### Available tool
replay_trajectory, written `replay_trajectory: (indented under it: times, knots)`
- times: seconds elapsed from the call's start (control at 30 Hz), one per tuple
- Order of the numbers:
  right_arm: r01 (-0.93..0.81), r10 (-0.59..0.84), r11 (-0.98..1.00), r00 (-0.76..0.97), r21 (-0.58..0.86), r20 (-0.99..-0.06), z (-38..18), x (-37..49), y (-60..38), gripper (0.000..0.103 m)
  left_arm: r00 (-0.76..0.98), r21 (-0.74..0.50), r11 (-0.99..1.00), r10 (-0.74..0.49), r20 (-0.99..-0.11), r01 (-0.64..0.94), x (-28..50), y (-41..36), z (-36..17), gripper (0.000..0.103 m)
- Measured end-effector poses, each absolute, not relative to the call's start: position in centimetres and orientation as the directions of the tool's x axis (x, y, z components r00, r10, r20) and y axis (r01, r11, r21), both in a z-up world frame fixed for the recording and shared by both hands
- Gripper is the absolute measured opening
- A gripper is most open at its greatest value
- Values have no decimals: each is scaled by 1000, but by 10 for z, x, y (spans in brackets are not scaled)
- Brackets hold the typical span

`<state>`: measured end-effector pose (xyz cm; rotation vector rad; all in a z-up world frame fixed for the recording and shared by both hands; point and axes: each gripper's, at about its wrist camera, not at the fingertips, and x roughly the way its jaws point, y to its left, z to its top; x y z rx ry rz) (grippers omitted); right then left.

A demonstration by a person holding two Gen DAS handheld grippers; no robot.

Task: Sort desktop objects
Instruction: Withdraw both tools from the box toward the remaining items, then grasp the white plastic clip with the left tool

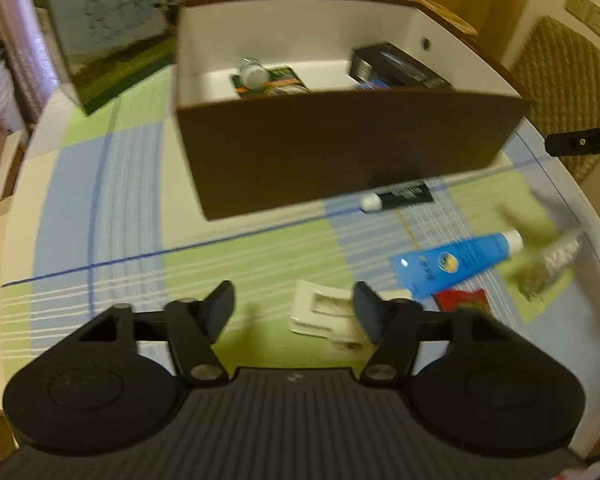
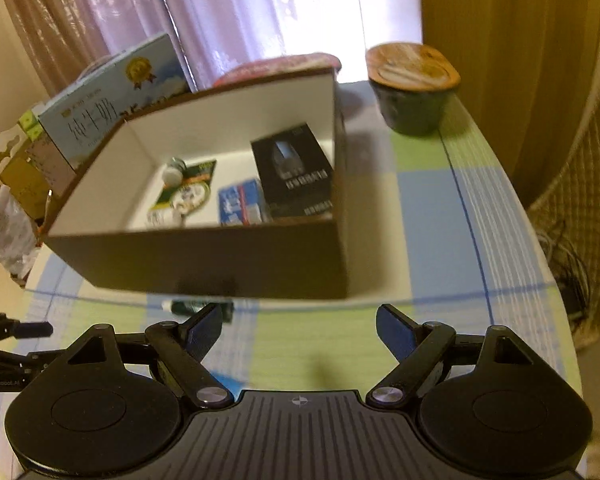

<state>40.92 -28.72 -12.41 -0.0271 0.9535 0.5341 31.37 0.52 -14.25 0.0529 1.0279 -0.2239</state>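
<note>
Left wrist view: box (image 1: 340, 152) holds several items; tubes and packets lie beside it on the bench (image 1: 100, 208). Both claws, left claw (image 1: 294, 312) and right claw (image 2: 300, 330), gape empty.

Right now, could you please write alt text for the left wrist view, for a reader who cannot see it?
The open, empty left gripper hovers over a checked tablecloth before a brown box that already holds several items. Still loose on the cloth lie a white clip-like piece, a blue tube and a dark tube with a white cap.
</note>
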Motion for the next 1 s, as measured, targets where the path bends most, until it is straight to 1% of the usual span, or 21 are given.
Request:
replay_trajectory:
  times: [0.07,0.17,0.43,0.5,0.63,0.73,0.8,1.0]
  knots:
    - [-430,413,878,458,210,-787,-127,405,-294,82,482,-65,968,-179,-858,244,314,-3,-146,80]
    - [-412,403,886,455,214,-794,-131,400,-301,82,457,-79,952,-213,-864,295,315,-15,-152,88]
    - [-386,380,899,447,209,-810,-136,395,-313,82,418,-49,938,-199,-886,343,326,-34,-174,88]
    - [-381,375,901,446,207,-813,-137,395,-314,82,414,-47,936,-199,-888,348,328,-36,-179,85]
    - [-375,370,904,444,206,-816,-138,393,-317,82,427,-29,934,-190,-884,355,327,-37,-185,85]
    - [-374,367,905,444,202,-818,-138,391,-317,82,445,-12,940,-173,-879,341,326,-33,-185,85]
    - [-376,364,905,441,200,-820,-139,388,-317,82,464,19,948,-138,-875,319,324,-27,-184,85]
    - [-385,365,901,430,197,-826,-145,375,-317,82,489,55,977,-53,-870,204,320,10,-179,85]
